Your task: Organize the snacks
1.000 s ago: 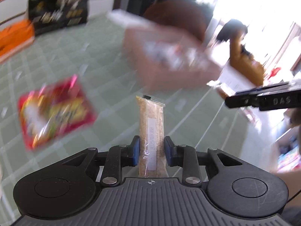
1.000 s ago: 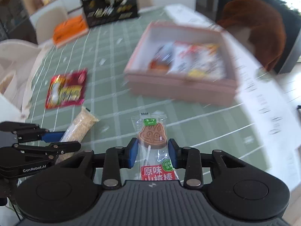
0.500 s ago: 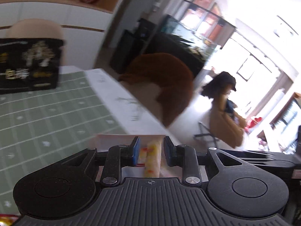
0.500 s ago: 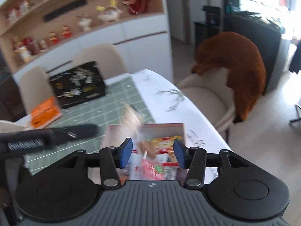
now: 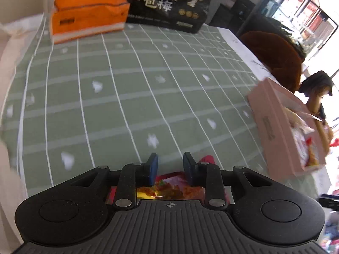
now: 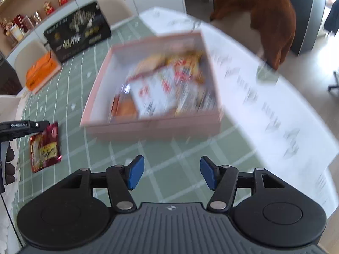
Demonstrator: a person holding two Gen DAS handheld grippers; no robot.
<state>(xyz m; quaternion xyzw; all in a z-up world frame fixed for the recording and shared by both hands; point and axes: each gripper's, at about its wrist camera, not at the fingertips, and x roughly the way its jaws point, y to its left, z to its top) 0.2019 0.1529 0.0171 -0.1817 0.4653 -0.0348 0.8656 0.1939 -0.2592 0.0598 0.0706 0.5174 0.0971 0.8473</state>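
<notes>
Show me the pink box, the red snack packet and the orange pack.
pink box (image 6: 148, 127): right wrist view, near wall.
red snack packet (image 6: 45, 148): right wrist view, packet's middle.
orange pack (image 5: 89, 12): left wrist view, front face.

The table (image 5: 127, 97) wears a sage-green cloth crossed by white grid lines with small white flecks; its far right edge, beyond the fingers, is white with grey marks. Blue pads face the black fingers (image 6: 135, 174). Beyond the right fingers sits a pale pink box (image 6: 148, 127) holding red, yellow and white packets. Left of them lies a red-and-yellow snack bag (image 6: 45, 148). Far beyond the left fingers stand an orange pack (image 5: 89, 14) and a black box with gold and white print (image 5: 169, 4).
</notes>
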